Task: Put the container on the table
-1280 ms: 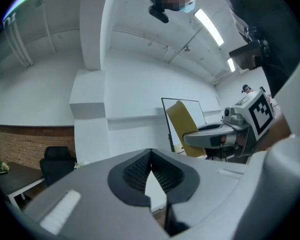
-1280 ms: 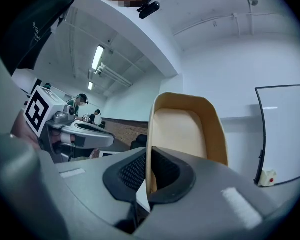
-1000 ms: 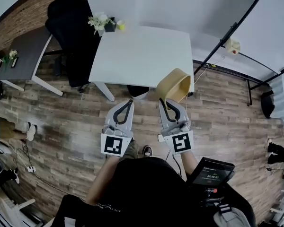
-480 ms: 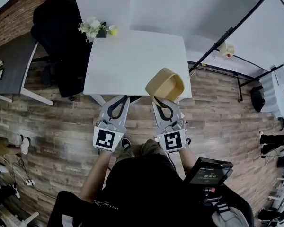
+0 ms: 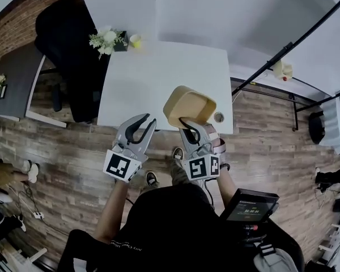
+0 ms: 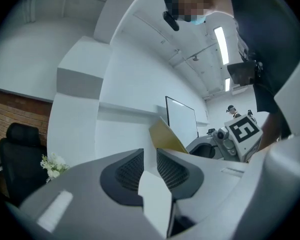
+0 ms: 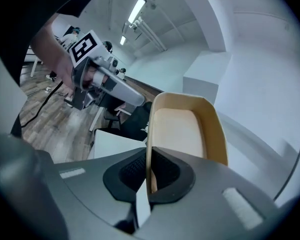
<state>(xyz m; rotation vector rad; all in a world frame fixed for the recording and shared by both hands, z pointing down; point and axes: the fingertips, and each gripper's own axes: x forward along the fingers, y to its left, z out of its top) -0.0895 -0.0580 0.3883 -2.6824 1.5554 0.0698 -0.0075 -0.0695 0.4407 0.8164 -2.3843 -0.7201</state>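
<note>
Reaching forward side by side, both hands hold their grippers out toward the near edge of a white worktop (image 5: pixel 158 72), seen from above. At the far left of the room stands a grey desk (image 5: pixel 14 78), then a black chair (image 5: pixel 68 38) close to the worktop's left edge. On the worktop's far left corner sit a small pot of white flowers (image 5: pixel 106 38) and, just beside it, a yellow cup (image 5: pixel 136 38).

The left gripper (image 5: pixel 145 124) lies roughly level and angles a little to the right, with its tips at the worktop's near edge. Its jaws have just been opening and now stand slightly apart, released, with nothing between the pads.

To its right, the tan container (image 5: pixel 188 105) hangs tipped on its side over the near right part of the worktop, not yet set down. Its closed outer face is turned toward the head camera. The right gripper (image 5: pixel 188 126) slopes slightly downward, rolled a little to one side. Its jaws are clenched on the container's thin side wall at the rim, one pad inside and one outside, as the right gripper view shows. The container's open mouth faces that gripper's camera.

Lower right, a dark device (image 5: pixel 250 205) with a lit screen sits at the person's side.
</note>
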